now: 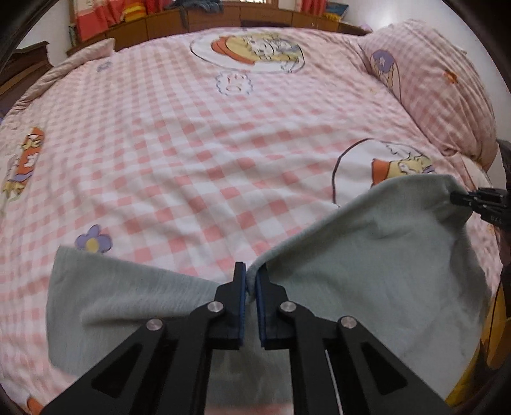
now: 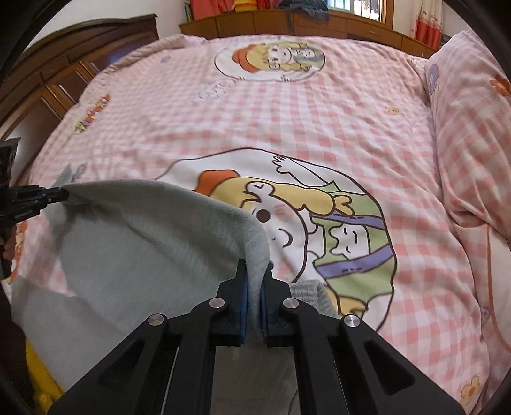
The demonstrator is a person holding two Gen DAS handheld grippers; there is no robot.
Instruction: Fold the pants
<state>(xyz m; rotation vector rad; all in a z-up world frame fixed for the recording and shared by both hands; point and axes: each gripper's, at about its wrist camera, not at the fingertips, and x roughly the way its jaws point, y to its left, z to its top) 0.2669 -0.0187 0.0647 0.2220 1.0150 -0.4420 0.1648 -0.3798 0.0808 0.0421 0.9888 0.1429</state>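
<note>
The pale grey-green fleece pants hang stretched between my two grippers above the near edge of the bed. My left gripper is shut on one end of the fabric's top edge. My right gripper is shut on the other end of that edge; the pants sag from it to the left. The right gripper shows at the right edge of the left wrist view, pinching the cloth. The left gripper shows at the left edge of the right wrist view. The pants' lower part is hidden below the grippers.
A pink checked bedspread with cartoon prints covers the bed. A matching pillow lies at the right. A wooden headboard shelf runs along the back, and a dark wooden cabinet stands at the left.
</note>
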